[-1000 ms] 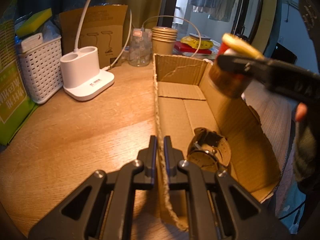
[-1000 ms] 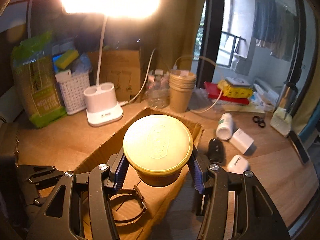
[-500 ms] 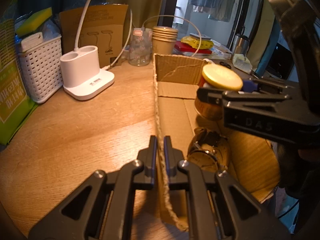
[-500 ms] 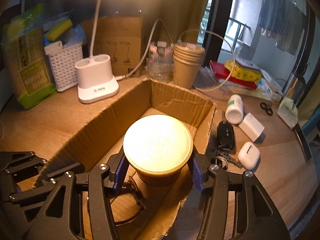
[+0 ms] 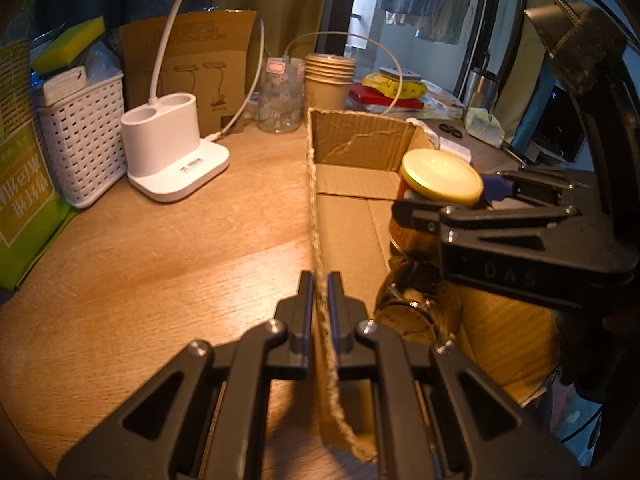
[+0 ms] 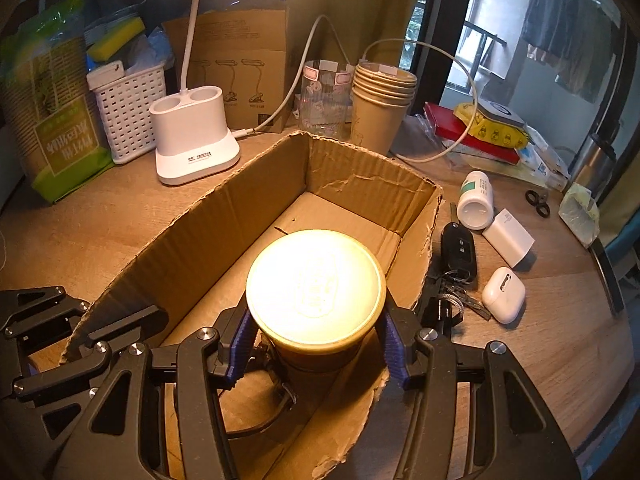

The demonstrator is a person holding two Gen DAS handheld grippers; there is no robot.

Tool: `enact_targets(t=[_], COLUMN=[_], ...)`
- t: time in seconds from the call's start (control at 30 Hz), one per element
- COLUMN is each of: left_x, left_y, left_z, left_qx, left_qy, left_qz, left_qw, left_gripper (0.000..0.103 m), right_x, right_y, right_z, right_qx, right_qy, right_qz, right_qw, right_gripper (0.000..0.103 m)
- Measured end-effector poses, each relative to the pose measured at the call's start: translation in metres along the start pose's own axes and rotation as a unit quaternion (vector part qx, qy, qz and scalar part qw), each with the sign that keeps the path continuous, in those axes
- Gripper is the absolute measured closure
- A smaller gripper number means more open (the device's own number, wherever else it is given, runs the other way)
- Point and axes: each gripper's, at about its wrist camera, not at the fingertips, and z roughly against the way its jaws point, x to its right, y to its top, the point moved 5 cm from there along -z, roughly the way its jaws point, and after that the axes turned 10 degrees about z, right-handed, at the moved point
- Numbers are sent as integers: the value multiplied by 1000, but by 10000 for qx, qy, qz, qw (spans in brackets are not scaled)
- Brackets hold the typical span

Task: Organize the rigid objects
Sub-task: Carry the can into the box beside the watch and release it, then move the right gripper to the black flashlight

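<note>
My right gripper (image 6: pixel 316 344) is shut on a jar with a yellow lid (image 6: pixel 316 284) and holds it inside the open cardboard box (image 6: pixel 360 184), just above a wristwatch (image 5: pixel 404 308) on the box floor. In the left wrist view the jar (image 5: pixel 440 178) hangs low over the box floor. My left gripper (image 5: pixel 319 304) is shut on the box's left wall (image 5: pixel 316 208). A white pill bottle (image 6: pixel 476 200), a car key (image 6: pixel 460 248), a white charger (image 6: pixel 508 236) and an earbud case (image 6: pixel 504 294) lie on the table right of the box.
A white lamp base (image 6: pixel 192 136), a white basket (image 6: pixel 128 108), a green bag (image 6: pixel 56 128), a glass jar (image 6: pixel 324 96) and stacked paper cups (image 6: pixel 382 104) stand behind the box. Small scissors (image 6: pixel 538 202) and books (image 6: pixel 472 132) lie at the far right.
My right gripper has lowered the jar from above the box rim down into the box, over the watch. My left gripper has kept its hold on the box wall.
</note>
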Motion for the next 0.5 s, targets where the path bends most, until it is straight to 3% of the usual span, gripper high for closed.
enact_targets(t=[0.13, 0.27, 0.5], left_x=[0, 0, -1], left_y=[0, 1, 0], left_z=[0, 1, 1], left_qx=[8, 22, 27], left_qy=[17, 59, 115], left_qz=[-10, -30, -44], left_qw=[10000, 10000, 9999], left_gripper=[96, 96, 96], right_x=[-2, -4, -3], right_y=[-3, -3, -4], right_z=[2, 5, 15], right_qx=[24, 96, 240], right_qy=[-9, 131, 264], right_qz=[24, 34, -13], right_qw=[10000, 9999, 9994], right_gripper=[45, 36, 34])
